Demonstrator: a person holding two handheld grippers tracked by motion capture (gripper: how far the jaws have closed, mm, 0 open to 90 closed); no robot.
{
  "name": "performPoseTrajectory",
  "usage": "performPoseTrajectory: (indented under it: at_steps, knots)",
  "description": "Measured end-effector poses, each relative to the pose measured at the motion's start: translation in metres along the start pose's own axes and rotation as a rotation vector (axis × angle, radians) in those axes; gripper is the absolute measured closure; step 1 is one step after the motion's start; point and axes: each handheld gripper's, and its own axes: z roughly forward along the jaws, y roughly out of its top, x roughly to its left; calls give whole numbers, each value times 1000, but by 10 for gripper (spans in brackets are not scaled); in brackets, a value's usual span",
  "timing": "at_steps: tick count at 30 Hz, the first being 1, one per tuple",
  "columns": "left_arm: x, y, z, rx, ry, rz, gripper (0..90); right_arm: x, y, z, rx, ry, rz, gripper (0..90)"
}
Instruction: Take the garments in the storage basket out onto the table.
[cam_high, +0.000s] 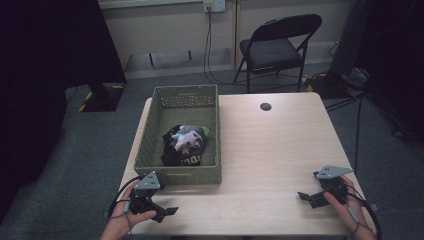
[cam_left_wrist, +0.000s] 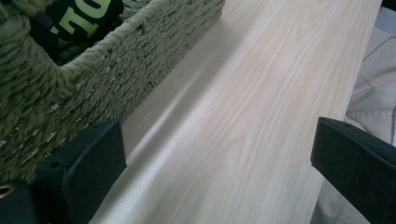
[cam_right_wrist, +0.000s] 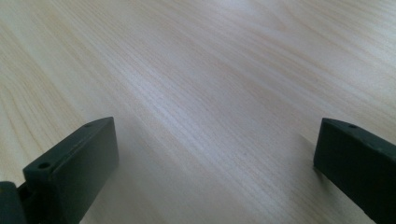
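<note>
Left gripper (cam_high: 167, 212) by the basket (cam_high: 150, 150), right gripper (cam_high: 303, 196) well apart — both low, jaws spread, empty

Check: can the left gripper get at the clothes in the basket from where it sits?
Probably yes. The left gripper is open, just outside the basket's near wall, and the clothes lie uncovered at that end. It must lift over the wall first.

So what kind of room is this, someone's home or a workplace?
Most likely a workroom or lab, not a home: a plain wooden table on grey carpet, a black folding chair, cables running to a wall socket, and a woven basket of clothes set out for handling.
</note>
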Motion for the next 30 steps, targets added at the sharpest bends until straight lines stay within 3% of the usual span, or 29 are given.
performPoseTrajectory:
  at_steps: [4,17,22,30]
  knots:
    - [-2,6,-5,-14,-16,-9,27,0,0,0,0,0,0,0]
    - [-7,21,-23,-47,-13,-1,30,0,0,0,0,0,0,0]
    - [-10,28,-28,-34,-21,0,31,0,0,0,0,0,0,0]
    - [-7,34,-31,-41,-38,-30,31,0,0,0,0,0,0,0]
